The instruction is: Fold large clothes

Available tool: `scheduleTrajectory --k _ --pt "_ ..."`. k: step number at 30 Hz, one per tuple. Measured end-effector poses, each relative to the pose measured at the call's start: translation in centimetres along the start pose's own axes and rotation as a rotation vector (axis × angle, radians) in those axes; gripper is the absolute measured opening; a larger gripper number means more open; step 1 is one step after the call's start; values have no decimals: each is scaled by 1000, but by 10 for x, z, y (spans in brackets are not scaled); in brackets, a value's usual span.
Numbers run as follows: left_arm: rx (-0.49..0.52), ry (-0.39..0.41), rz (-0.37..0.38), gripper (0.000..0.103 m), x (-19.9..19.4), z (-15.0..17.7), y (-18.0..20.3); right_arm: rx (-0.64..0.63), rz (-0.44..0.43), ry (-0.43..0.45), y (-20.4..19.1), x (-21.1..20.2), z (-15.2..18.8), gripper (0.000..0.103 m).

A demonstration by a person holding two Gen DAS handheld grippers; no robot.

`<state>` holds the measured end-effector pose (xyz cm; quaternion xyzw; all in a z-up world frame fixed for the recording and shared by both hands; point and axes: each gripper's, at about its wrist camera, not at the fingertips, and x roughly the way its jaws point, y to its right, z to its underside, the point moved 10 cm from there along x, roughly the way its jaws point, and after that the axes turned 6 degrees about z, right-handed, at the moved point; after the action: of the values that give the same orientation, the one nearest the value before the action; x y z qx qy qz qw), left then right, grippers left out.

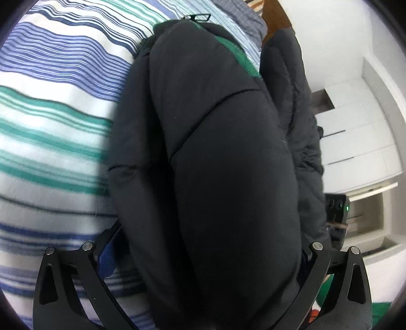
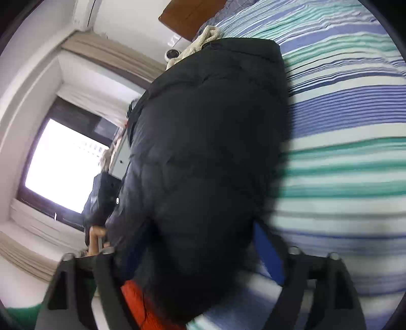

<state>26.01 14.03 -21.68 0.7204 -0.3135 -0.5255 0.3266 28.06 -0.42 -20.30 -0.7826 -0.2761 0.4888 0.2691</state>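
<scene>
Bedding in blue, teal and white stripes fills the left of our left wrist view, and on it lies the black padded jacket, a long quilted bulk running from near to far, with a green patch showing at its far end. Our left gripper stands spread wide, the jacket between its fingers, not pinched. In our right wrist view the jacket lies left of the stripes, and our right gripper is likewise released around it.

A bed in blue, green and white stripes carries a black padded jacket and eyeglasses.
</scene>
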Motion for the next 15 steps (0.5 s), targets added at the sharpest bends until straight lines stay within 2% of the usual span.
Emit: scheduleTrajectory --k 3,5,6,7,9,11,15 --pt "-24 12 9 103 2 -4 -1 64 -36 -6 4 19 -11 90" --pt "-17 23 -17 100 0 -1 1 17 -26 -7 1 22 -13 86" --pt "-9 30 -12 77 0 1 5 -5 -18 -3 -2 20 -13 81" --pt "-15 37 46 66 -1 4 16 -39 -5 6 -6 16 -12 73" --pt "10 72 12 56 -3 6 29 -122 25 36 -18 9 -12 66" --pt "30 96 -8 53 -5 7 42 -204 45 78 -34 -2 -13 64" --pt "82 150 2 52 -10 -1 86 -309 38 161 -56 -33 -25 63"
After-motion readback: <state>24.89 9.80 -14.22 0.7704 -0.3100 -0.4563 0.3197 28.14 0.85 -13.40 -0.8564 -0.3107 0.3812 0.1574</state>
